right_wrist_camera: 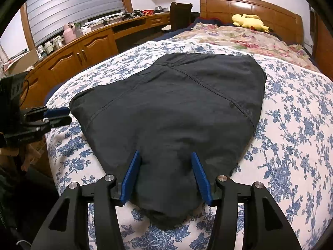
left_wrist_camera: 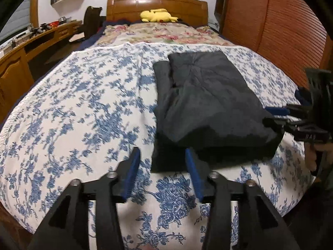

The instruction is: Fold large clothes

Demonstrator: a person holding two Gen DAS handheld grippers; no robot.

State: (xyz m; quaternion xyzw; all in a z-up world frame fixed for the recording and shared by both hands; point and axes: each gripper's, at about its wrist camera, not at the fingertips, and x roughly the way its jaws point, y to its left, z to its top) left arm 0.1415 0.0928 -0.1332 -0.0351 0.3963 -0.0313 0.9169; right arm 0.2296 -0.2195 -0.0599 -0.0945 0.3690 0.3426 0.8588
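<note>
A dark grey garment (left_wrist_camera: 208, 100) lies folded on the blue-flowered bedspread (left_wrist_camera: 83, 104); it also shows in the right wrist view (right_wrist_camera: 177, 108). My left gripper (left_wrist_camera: 162, 156) is open, its blue pads at the garment's near left corner, with cloth between the jaws. My right gripper (right_wrist_camera: 166, 160) is open, its pads either side of the garment's near edge. The right gripper shows in the left wrist view (left_wrist_camera: 276, 116) at the garment's right edge. The left gripper shows in the right wrist view (right_wrist_camera: 60, 115) at the garment's left corner.
A floral quilt (left_wrist_camera: 166, 33) and a yellow plush toy (left_wrist_camera: 158, 15) lie near the wooden headboard (left_wrist_camera: 156, 2). A wooden desk with clutter (right_wrist_camera: 93, 39) runs along the left. A wooden wardrobe (left_wrist_camera: 270, 20) stands on the right. The bed's near edge is below me.
</note>
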